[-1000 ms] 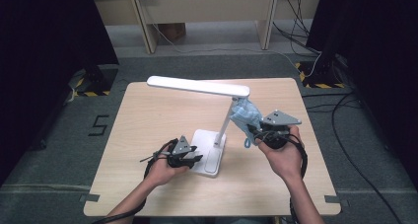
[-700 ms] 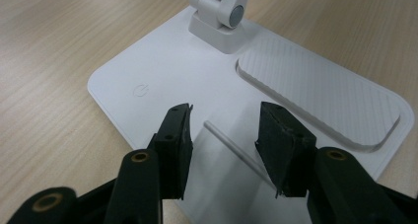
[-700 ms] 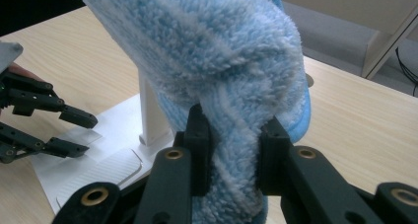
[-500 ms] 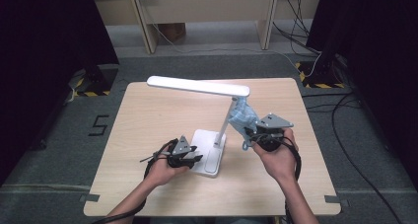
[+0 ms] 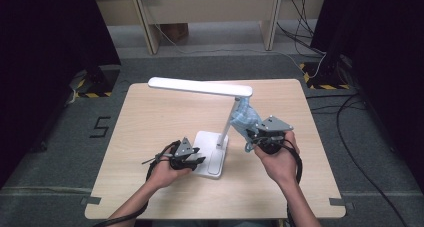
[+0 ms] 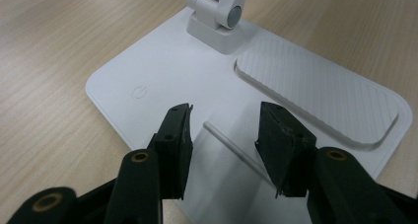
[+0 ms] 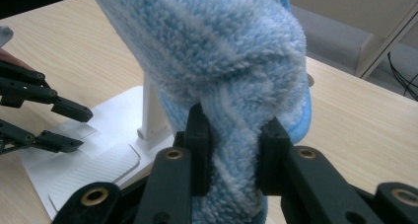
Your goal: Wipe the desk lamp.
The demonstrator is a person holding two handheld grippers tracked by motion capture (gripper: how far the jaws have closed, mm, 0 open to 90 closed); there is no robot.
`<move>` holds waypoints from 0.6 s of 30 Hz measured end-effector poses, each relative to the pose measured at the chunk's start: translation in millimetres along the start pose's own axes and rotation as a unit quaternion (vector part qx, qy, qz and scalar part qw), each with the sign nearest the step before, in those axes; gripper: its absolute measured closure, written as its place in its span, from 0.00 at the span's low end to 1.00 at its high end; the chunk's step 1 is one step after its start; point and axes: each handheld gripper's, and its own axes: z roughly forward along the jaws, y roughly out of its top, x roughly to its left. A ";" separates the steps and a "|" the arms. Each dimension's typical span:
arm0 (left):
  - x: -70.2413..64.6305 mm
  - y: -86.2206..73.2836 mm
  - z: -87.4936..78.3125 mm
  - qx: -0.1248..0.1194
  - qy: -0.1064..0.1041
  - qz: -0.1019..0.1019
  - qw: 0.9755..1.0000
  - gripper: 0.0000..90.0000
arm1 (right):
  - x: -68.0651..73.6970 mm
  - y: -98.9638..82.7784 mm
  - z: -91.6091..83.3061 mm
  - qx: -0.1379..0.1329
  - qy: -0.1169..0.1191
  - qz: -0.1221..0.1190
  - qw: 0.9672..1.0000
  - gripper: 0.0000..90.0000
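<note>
A white desk lamp stands mid-table with a long flat head (image 5: 200, 87), a slanted stem (image 5: 229, 124) and a flat base (image 5: 212, 159). My right gripper (image 5: 252, 136) is shut on a fluffy blue cloth (image 5: 245, 118) that lies against the stem's upper part. In the right gripper view the cloth (image 7: 222, 51) bulges above the gripper (image 7: 231, 135). My left gripper (image 5: 200, 159) rests at the base's left edge, open. In the left gripper view that gripper (image 6: 224, 130) hovers over the base (image 6: 172, 71) with nothing between its jaws.
The base carries a power symbol (image 6: 140, 92), a ribbed recess (image 6: 320, 95) and the stem's hinge (image 6: 219, 12). The wooden table (image 5: 150, 117) has bare surface on its left and far side. Cables (image 5: 350, 112) and dark stands lie on the floor beyond the table.
My right gripper with the cloth has shifted slightly left, toward the lamp's stem. The left gripper has stayed put.
</note>
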 end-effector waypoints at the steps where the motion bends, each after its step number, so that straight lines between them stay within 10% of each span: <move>1: 0.0 0.0 0.0 0.000 0.000 0.000 1.000 0.61 | 0.3 -0.2 0.5 0.000 0.000 -0.001 1.000 0.81; 18: -0.4 -0.6 -0.1 -0.002 0.001 0.000 1.000 0.61 | 7.5 -4.3 8.9 0.014 -0.013 -0.014 1.000 0.81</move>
